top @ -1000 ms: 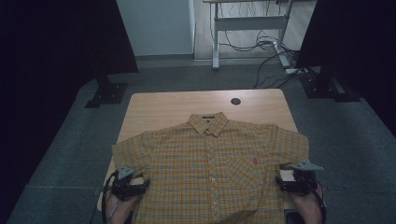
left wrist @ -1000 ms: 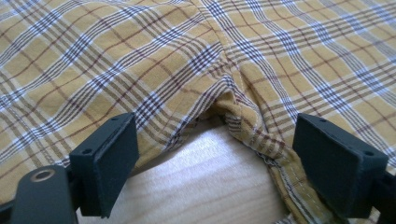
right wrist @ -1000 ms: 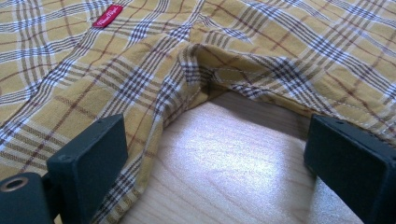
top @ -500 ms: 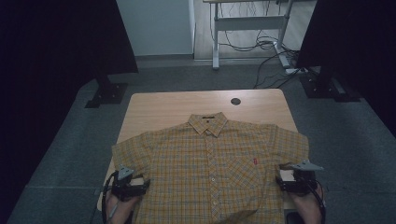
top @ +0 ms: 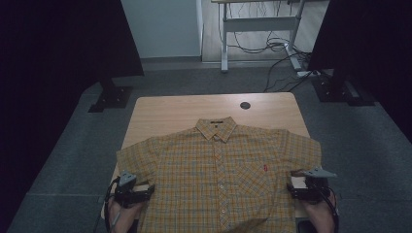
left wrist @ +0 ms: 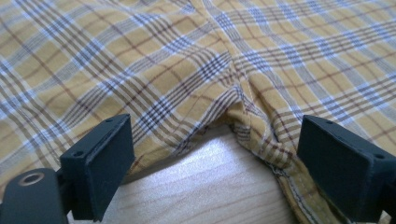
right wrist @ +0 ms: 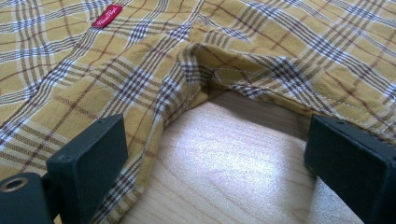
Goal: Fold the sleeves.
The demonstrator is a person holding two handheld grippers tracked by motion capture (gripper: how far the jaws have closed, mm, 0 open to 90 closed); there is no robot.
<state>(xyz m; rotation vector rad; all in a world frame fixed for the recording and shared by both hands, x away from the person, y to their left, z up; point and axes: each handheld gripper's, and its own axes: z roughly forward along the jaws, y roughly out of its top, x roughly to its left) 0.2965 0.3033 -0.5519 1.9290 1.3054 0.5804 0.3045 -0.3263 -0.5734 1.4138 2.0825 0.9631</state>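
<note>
A yellow plaid short-sleeved shirt (top: 218,165) lies flat and buttoned on the wooden table (top: 170,109), collar toward the far side. My left gripper (top: 149,191) rests at the shirt's left underarm, open. In the left gripper view the underarm seam (left wrist: 243,107) lies between the spread jaws of that gripper (left wrist: 222,154), with nothing pinched. My right gripper (top: 290,188) sits at the right underarm, also open. In the right gripper view its jaws (right wrist: 219,158) straddle bare wood beside the sleeve hem (right wrist: 261,79). A red label (right wrist: 106,16) marks the chest pocket.
A round cable hole (top: 245,105) sits near the table's far edge. Black stand bases (top: 112,94) and dark curtains flank the table. A desk frame with loose cables (top: 272,46) stands behind on the grey floor.
</note>
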